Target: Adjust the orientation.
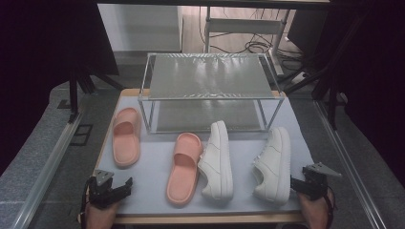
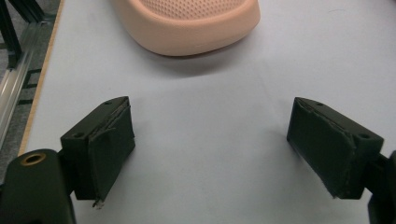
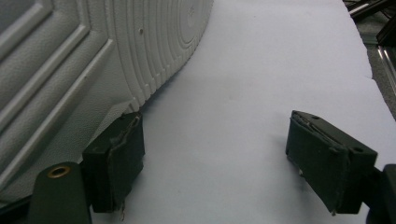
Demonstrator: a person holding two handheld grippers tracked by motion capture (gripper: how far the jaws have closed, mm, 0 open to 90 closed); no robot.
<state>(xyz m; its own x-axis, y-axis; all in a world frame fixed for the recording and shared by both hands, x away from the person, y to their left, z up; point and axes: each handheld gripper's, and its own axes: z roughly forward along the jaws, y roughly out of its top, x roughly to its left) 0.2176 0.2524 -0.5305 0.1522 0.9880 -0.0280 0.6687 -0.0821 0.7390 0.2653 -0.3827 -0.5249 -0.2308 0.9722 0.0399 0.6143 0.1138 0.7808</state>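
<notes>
Two pink slides lie on the grey mat: one point(image 1: 126, 136) at the left, another point(image 1: 184, 167) nearer the middle. Two white sneakers lie on their sides, one point(image 1: 217, 160) beside the middle slide, the other point(image 1: 274, 164) at the right. My left gripper point(image 1: 114, 191) stands open at the front left corner, nothing between its jaws; the left slide's heel point(image 2: 187, 23) lies ahead of it. My right gripper point(image 1: 305, 183) is open at the front right, its left jaw close beside the right sneaker's sole point(image 3: 84, 60).
A two-tier wire shelf rack point(image 1: 210, 90) stands at the back of the mat point(image 1: 153, 171). Aluminium rails point(image 1: 43, 167) run along both sides of the table. Cables lie on the floor behind the rack.
</notes>
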